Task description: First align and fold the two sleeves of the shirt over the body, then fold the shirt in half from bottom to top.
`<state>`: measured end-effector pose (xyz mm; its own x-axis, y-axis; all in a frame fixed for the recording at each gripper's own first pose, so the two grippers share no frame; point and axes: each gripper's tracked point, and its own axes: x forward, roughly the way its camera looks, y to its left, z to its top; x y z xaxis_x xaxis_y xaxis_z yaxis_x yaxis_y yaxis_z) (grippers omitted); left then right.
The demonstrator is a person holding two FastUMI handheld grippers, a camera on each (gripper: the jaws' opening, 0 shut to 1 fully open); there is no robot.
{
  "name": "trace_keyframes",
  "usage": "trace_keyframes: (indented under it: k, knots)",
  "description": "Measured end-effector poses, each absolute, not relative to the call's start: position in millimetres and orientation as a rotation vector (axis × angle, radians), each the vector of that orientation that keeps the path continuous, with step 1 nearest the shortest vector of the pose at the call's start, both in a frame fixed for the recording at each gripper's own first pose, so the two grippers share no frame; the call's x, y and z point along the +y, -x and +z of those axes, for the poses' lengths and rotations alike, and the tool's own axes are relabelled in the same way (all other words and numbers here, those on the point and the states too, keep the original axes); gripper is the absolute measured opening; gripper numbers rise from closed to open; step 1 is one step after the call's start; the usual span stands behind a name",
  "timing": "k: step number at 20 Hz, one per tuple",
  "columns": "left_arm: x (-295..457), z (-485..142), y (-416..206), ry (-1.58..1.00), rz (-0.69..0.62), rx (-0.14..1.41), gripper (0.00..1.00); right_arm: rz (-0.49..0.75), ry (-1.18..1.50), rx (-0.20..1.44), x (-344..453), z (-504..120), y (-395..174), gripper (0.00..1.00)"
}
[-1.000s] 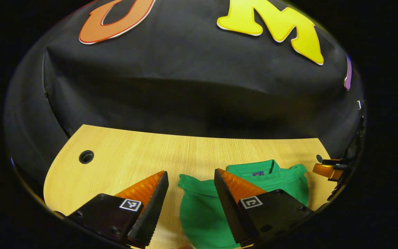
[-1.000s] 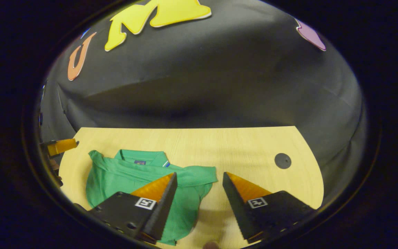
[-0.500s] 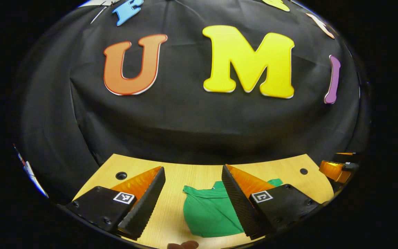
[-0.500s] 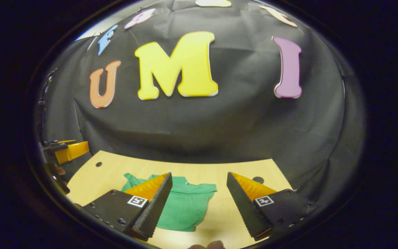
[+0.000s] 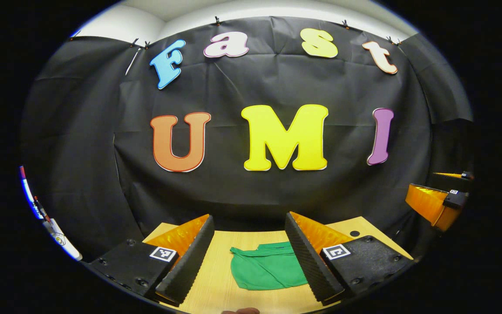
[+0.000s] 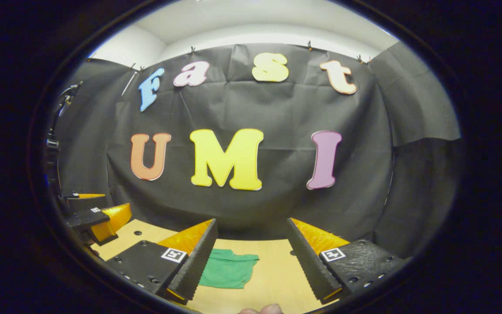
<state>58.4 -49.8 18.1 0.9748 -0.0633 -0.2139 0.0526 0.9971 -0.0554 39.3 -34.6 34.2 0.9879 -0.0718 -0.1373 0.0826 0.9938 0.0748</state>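
matt cloth shirt (image 5: 268,272), wood-grain table (image 5: 220,288)

No readable text, only coded square markers on each tool (image 5: 249,229).

The shirt (image 5: 268,272) was a plain, solid green, without print or stripe in either view — the same green showed in the right gripper view (image 6: 227,271). The table (image 5: 220,288) beneath it was pale yellow-tan wood with a fine straight grain, marked by a small round black spot (image 5: 354,233) near its far right corner. The booth's wall (image 5: 233,192) was matt black cloth, creased in faint lines. Above the cloth, the room wall (image 6: 251,22) was off-white. Each gripper body bore a small black-and-white square tag (image 5: 164,254) — a blocky checkered pattern.
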Motion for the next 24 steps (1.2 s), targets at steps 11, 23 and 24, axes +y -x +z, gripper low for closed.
trace_keyframes:
  k: [11,23,24]
  knots:
    - [-74,68,-42,0.046,-0.075,0.139,1.00,-0.095,-0.073,0.105,-46,59,-2,0.96]
    - [-97,79,-50,0.036,-0.055,0.124,1.00,-0.064,-0.097,0.129,-75,52,-12,0.97]
    - [-100,81,-49,0.035,-0.055,0.124,1.00,-0.064,-0.104,0.129,-79,51,-14,0.97]
